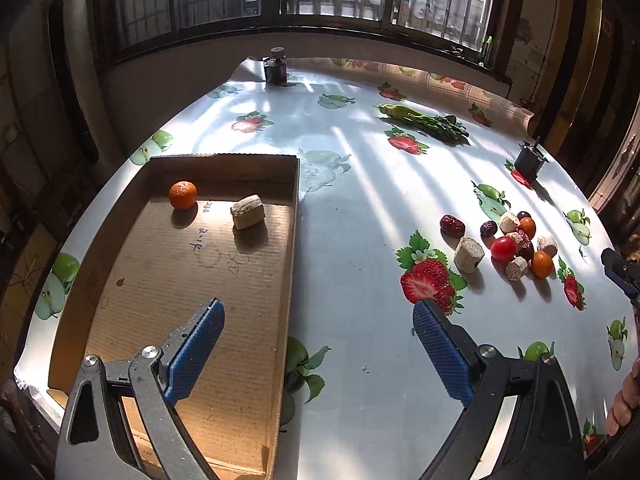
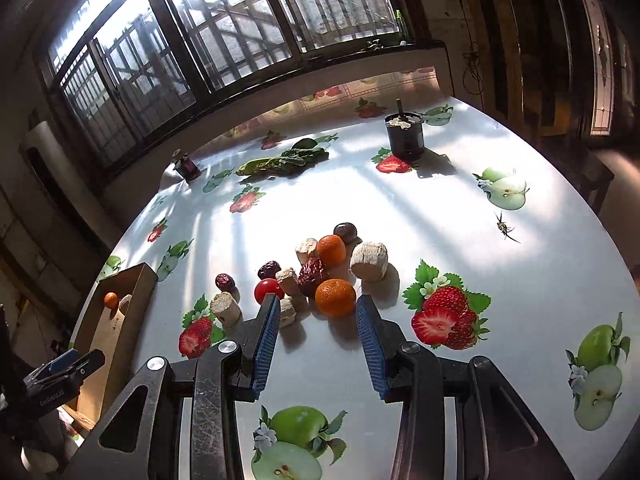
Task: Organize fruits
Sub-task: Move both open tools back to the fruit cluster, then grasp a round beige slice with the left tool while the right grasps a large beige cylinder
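Note:
A cardboard tray (image 1: 120, 208) lies at the table's left and holds a small orange (image 1: 183, 195) and a beige chunk (image 1: 247, 211). My left gripper (image 1: 318, 328) hangs open over the tray's right wall with nothing between its fingers. A heap of fruit sits in the middle of the table: oranges (image 2: 335, 297), a cherry tomato (image 2: 268, 289), dark red dates (image 2: 312, 271) and beige chunks (image 2: 369, 261). My right gripper (image 2: 316, 312) stands open just in front of the heap, the near orange close ahead of its fingertips, nothing held. The same heap (image 1: 508, 246) shows at the right of the left wrist view.
A bunch of green leaves (image 2: 282, 162) lies near the far edge. A dark cup (image 2: 405, 133) stands at the back right and a small dark jar (image 2: 186, 167) at the back left. A spider-like insect (image 2: 502, 226) sits on the cloth at the right. Windows line the wall behind.

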`<state>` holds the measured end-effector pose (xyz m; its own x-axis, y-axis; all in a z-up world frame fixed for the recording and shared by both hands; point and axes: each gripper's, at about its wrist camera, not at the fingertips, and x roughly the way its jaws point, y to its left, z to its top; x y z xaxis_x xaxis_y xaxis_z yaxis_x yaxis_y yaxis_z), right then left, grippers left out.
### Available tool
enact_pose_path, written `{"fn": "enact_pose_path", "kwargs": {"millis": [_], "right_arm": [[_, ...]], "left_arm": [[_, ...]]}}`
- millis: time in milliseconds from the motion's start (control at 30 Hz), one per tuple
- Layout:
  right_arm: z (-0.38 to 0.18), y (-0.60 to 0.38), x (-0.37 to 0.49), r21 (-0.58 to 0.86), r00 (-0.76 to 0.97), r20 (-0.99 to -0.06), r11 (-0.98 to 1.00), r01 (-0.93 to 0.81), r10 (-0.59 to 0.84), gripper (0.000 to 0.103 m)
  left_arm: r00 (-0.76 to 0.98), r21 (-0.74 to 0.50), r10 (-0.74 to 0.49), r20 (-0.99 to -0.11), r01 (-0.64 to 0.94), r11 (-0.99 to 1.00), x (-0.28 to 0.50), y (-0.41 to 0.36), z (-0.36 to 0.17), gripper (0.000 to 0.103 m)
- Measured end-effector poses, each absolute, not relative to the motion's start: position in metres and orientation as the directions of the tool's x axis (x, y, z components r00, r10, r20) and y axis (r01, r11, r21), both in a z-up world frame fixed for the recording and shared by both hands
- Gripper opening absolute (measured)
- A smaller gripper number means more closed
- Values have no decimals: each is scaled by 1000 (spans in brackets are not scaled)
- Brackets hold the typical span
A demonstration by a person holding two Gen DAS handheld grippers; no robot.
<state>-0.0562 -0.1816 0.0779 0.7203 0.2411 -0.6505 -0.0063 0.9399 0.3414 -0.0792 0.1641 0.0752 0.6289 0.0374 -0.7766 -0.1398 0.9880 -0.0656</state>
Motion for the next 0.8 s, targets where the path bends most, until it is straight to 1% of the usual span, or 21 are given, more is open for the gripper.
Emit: {"fn": "enact_pose_path", "kwargs": {"millis": [133,233,333,400,467,500,533,633,800], "right_arm": [[71,-203,-43,349,710,-670,936,42,218,42],[61,-217,-33,337,691,-702,936,107,174,42],[47,-230,-28,359,667,-724,922,145,177,42],[40,-228,-23,367,642,-740,920,137,199,42],[37,-222,-16,380,620,-750,917,120,230,42],[36,-217,-10,387,609,-754,915,113,244,42],[36,-214,-5,391,601,-758,914,108,253,42],[36,-203,12,376,589,-769,920,107,246,42],[26,-192,32,371,583,-775,923,106,245,42]], "left_arm": [[611,-93,-31,-791,-70,993,-67,143,74,95],[604,-106,-71,-794,-23,994,-55,125,72,95],[601,-84,-76,-796,15,996,-39,107,65,95],[591,-104,-113,-798,50,993,-27,95,59,95],[568,-131,-152,-809,77,988,-17,85,52,87],[557,-143,-173,-813,97,985,-12,79,48,77],[550,-157,-197,-812,119,980,-7,74,45,73],[543,-181,-221,-810,126,975,6,63,36,72],[565,-165,-213,-797,136,977,22,52,26,71]]}}
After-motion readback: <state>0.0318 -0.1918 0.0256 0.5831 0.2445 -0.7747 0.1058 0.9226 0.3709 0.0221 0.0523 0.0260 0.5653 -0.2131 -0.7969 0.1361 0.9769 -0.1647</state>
